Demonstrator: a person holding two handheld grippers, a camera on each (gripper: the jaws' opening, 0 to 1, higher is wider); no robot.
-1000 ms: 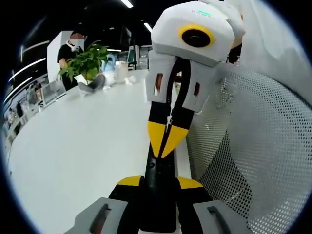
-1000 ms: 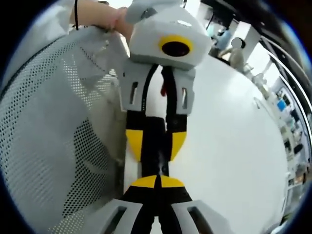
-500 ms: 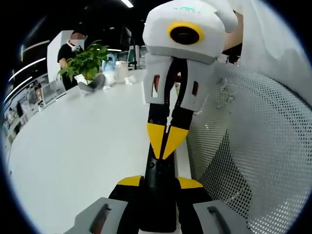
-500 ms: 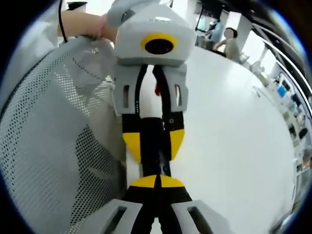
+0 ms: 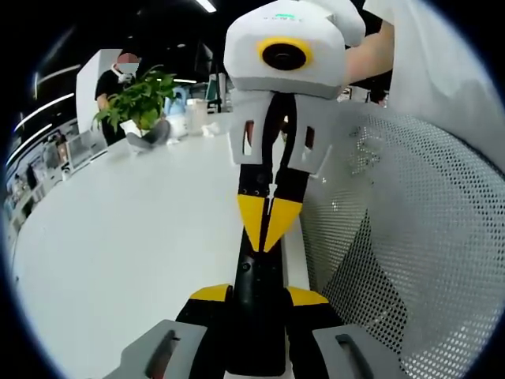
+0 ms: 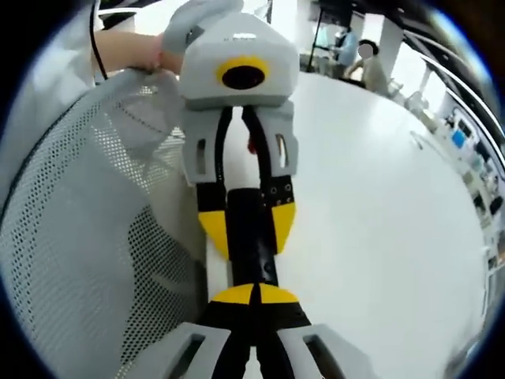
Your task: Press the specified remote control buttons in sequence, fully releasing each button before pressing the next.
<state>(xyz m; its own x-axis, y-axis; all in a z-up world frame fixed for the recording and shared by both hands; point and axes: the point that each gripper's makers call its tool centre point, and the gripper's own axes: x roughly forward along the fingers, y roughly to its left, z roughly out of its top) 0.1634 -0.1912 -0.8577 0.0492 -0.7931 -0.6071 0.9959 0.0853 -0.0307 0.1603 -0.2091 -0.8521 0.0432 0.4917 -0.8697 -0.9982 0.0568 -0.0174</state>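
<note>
Left gripper (image 5: 256, 294) pinches the remote (image 5: 256, 332), a slim black bar with a small round button near its far end, held above the white table (image 5: 118, 237). Right gripper (image 5: 265, 229), yellow tips pressed together, has rocked upright over the last second, yet its point still sits at the remote's far end. I judge the press ongoing or just easing; a full release isn't clear yet

Open-plan office: long white table (image 5: 118, 253), potted plant (image 5: 140, 99)
</note>
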